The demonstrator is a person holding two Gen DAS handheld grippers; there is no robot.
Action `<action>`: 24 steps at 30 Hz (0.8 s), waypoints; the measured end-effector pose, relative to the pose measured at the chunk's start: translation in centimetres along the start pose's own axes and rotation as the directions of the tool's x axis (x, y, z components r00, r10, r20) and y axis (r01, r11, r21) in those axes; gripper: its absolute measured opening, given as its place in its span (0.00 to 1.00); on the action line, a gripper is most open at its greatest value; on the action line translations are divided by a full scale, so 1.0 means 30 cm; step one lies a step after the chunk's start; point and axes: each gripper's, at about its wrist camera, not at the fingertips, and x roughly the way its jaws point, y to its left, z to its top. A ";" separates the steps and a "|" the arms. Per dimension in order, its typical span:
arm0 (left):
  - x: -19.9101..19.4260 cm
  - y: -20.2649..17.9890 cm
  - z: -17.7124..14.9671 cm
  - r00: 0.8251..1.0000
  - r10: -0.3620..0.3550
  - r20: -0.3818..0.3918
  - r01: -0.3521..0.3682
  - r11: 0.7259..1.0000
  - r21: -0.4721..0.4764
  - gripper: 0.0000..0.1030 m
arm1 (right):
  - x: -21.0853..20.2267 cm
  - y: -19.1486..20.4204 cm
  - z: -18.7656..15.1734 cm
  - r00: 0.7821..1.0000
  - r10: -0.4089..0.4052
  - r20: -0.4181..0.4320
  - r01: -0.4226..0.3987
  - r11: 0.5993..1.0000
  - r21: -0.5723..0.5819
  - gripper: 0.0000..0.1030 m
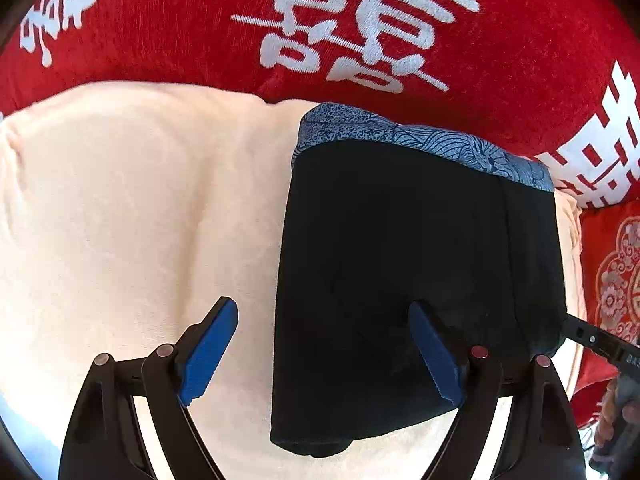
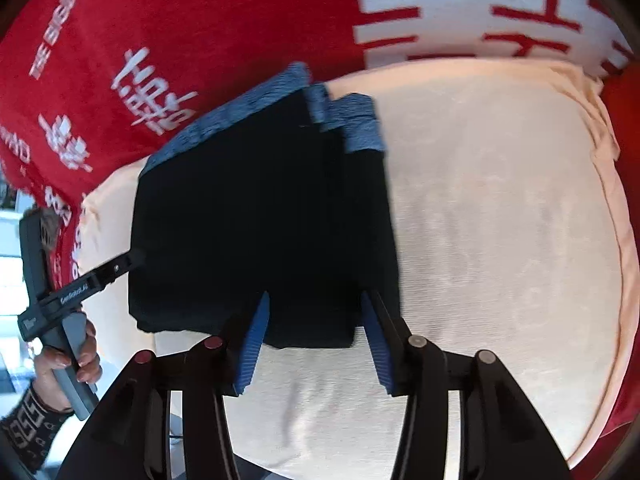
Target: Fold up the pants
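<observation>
The pants (image 1: pixel 416 280) lie folded into a compact black rectangle on a cream cloth (image 1: pixel 140 220). A blue patterned waistband (image 1: pixel 420 138) runs along the far edge of the fold, toward 12 o'clock in the left wrist view. The cream cloth rests on a red cover (image 1: pixel 180 20) printed with white characters.

The left gripper (image 1: pixel 324 344) points steeply downward with its jaws spread wide. One blue pad (image 1: pixel 208 352) stands over bare cream cloth at 7 o'clock of the pants. The other blue pad (image 1: pixel 436 356) stands over the black fabric near the fold's near edge. The left edge of the pants runs between the two pads. Whether either pad touches the surface cannot be told from this view.

The right gripper (image 2: pixel 316 340) also points steeply downward, its jaws partly apart. In the right wrist view the near edge of the pants (image 2: pixel 260 220) lies between its blue pads (image 2: pixel 252 352). The pads do not press on the fabric. The waistband (image 2: pixel 224 120) sits at 11 o'clock of the fold here, and the cream cloth (image 2: pixel 500 220) extends toward 3 o'clock.

A hand (image 2: pixel 76 356) at 8 o'clock in the right wrist view grips the handle of the left gripper (image 2: pixel 134 258), whose finger reaches the side of the pants.
</observation>
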 end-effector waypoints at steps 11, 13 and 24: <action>0.032 0.064 0.100 0.993 -0.114 -0.017 0.114 0.993 0.001 0.85 | 0.036 -0.164 0.088 0.989 0.148 0.017 -0.149 0.982 0.112 0.66; 0.042 0.084 0.128 0.987 -0.159 -0.034 0.159 0.987 0.008 0.85 | 0.053 -0.184 0.106 0.979 0.204 0.004 -0.203 0.973 0.111 0.66; 0.105 0.220 0.162 0.919 -0.367 -0.144 0.364 0.930 -0.049 0.85 | 0.149 -0.205 0.157 0.923 0.372 -0.096 -0.370 0.928 0.037 0.77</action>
